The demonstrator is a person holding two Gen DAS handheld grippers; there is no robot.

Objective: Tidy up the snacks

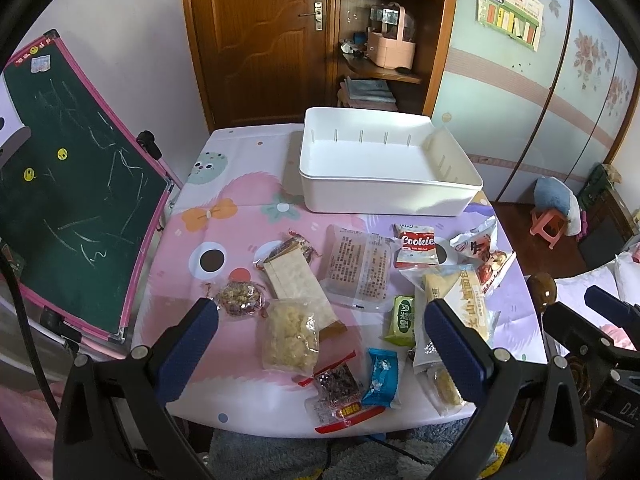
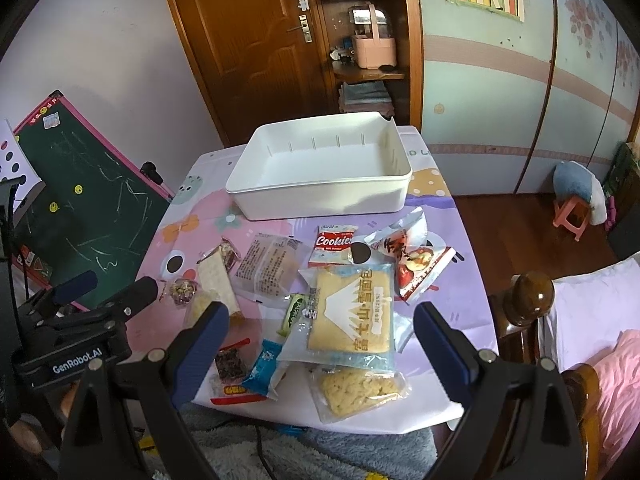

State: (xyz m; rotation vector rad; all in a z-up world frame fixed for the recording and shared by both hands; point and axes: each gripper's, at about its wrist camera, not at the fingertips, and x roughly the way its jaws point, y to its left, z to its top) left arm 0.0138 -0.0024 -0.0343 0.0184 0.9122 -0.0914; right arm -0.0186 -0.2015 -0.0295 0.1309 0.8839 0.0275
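Snacks (eleven packets) lie before one white bin; left tool and right tool gape wide, empty.

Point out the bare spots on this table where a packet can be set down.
Bare cloth lies left of the white plastic bin, toward the green chalkboard, and along the right edge beside the red fruit-print packet. The bin itself is empty. The front middle, around the blue bread packet, is crowded.

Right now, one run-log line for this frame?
stage: start | left gripper: open, holds nothing | right gripper: open, holds nothing | white bin: no snacks inside | snack packets: loose on table in front of bin
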